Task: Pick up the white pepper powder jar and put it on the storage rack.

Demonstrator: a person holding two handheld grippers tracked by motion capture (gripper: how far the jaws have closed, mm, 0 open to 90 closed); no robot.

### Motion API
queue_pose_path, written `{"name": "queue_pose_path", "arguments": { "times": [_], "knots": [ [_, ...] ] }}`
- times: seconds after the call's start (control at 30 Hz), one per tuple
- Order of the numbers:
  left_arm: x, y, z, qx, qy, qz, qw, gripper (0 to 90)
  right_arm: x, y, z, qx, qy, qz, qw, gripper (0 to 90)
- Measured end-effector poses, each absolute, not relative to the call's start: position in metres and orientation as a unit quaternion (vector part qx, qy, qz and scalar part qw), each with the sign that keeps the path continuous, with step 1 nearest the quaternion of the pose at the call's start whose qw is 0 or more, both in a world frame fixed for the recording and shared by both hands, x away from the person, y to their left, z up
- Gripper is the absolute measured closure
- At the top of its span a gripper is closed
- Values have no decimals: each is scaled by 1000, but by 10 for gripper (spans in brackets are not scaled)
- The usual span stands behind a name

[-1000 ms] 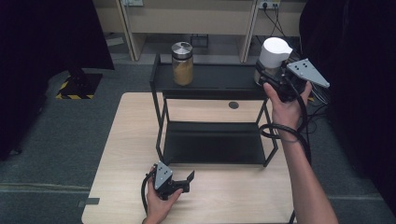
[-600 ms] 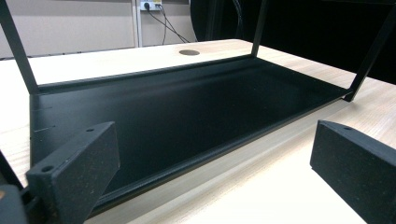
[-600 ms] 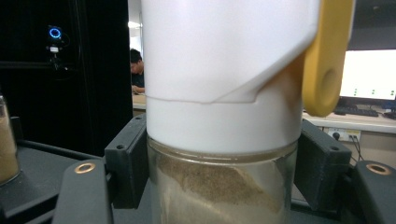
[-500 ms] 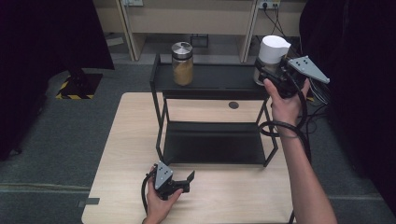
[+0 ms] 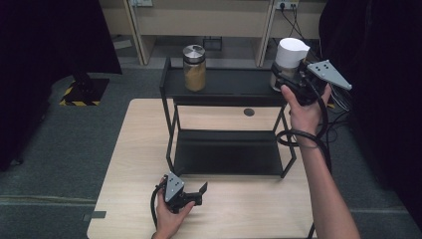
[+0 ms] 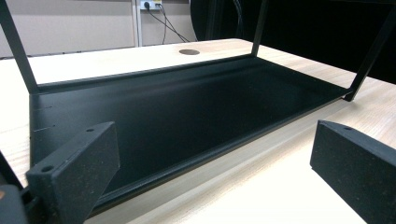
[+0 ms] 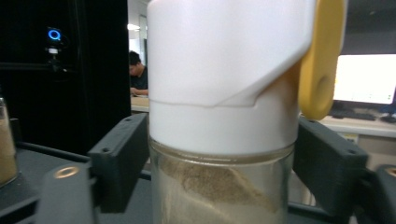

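Observation:
A glass jar with a tall white lid [image 5: 290, 55] and a yellow tab stands at the right end of the black rack's top shelf [image 5: 234, 88]. My right gripper [image 5: 282, 79] reaches it from the right. Its jaws have just been opening and now flank the jar [image 7: 224, 93] with a thin gap on each side. The jar holds brown powder. My left gripper [image 5: 201, 194] rests open on the table in front of the rack, facing the lower shelf [image 6: 177, 102], with nothing between its jaws [image 6: 210, 154].
A second jar with a metal lid [image 5: 194, 67] and tan contents stands on the top shelf's left half. The wooden table [image 5: 139, 149] has a round cable hole [image 5: 249, 112] behind the rack. Cabinets stand beyond the table, and a person sits far off.
Both hands keep their places, and the white-lidded jar stands on the same spot of the top shelf. From above, the right gripper's hold on it looks slightly looser.

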State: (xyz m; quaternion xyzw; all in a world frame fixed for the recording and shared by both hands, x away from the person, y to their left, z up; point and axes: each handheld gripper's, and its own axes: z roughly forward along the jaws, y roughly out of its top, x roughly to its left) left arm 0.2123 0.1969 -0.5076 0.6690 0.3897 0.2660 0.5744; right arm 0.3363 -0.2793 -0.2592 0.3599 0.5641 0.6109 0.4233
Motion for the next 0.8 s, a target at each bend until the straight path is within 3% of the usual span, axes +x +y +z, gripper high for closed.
{"name": "queue_pose_path", "arguments": {
  "times": [0.13,0.8],
  "knots": [
    [212,197,-508,669,390,266,574,6,331,-276,-258,364,560,606,432,77],
    [212,196,-507,669,390,267,573,6,298,-284,-270,317,561,610,462,43]
  ]
}}
